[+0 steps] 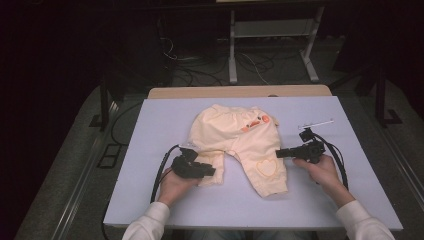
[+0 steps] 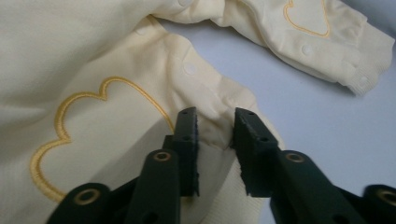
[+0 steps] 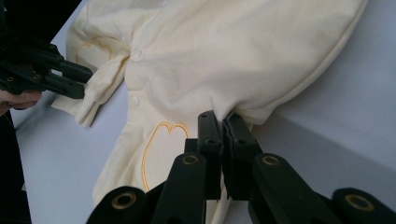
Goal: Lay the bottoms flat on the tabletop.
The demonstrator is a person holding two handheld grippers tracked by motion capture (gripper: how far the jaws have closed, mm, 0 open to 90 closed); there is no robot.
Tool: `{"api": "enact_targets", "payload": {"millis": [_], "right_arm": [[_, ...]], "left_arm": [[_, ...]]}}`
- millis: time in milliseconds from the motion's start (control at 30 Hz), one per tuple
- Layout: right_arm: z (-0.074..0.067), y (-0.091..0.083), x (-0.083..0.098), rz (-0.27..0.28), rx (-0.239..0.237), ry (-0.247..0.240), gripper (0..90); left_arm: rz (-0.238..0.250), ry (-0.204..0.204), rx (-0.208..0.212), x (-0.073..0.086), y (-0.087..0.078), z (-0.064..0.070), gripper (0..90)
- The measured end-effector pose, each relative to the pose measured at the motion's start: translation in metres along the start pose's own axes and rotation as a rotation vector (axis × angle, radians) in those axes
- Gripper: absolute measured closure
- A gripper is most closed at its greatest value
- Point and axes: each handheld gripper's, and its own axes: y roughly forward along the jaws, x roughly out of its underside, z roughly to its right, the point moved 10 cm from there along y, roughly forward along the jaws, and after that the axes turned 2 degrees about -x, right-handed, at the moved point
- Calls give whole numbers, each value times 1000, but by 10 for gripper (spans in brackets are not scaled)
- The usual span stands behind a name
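Observation:
Pale yellow baby pants with orange heart outlines lie flat on the light table, waistband at the far side. At the cuff of the pants' left leg, my left gripper has a raised fold of the fabric pinched between its pads. My right gripper is shut on the pants' outer side edge by the right leg. The right gripper view also takes in the left gripper on that cuff.
A thin white rod lies on the table beyond my right hand. Past the table's wooden far edge, a white metal stand and loose cables sit on the dark floor. Bare tabletop surrounds the pants.

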Motion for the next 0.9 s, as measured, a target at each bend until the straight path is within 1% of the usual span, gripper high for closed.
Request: {"api": "enact_targets", "payload": {"millis": [100, 167, 467, 567, 667, 733, 900], "right_arm": [[0, 0, 0, 2, -5, 5, 858], [-1, -1, 0, 2, -8, 4, 859], [0, -1, 0, 0, -6, 5, 858], [0, -1, 1, -1, -8, 5, 859], [-1, -2, 1, 0, -10, 10, 858], [0, -2, 2, -2, -10, 13, 858], [1, -4, 3, -6, -13, 22, 859]], "left_arm": [[-8, -10, 14, 1, -1, 0, 806], [-17, -21, 27, 2, -3, 2, 830], [-62, 27, 56, 8, -6, 13, 842], [-77, 45, 73, 11, -8, 16, 843], [-92, 73, 104, 15, -10, 22, 843], [-97, 78, 121, 17, -11, 25, 843], [-107, 95, 142, 22, -14, 27, 843]]}}
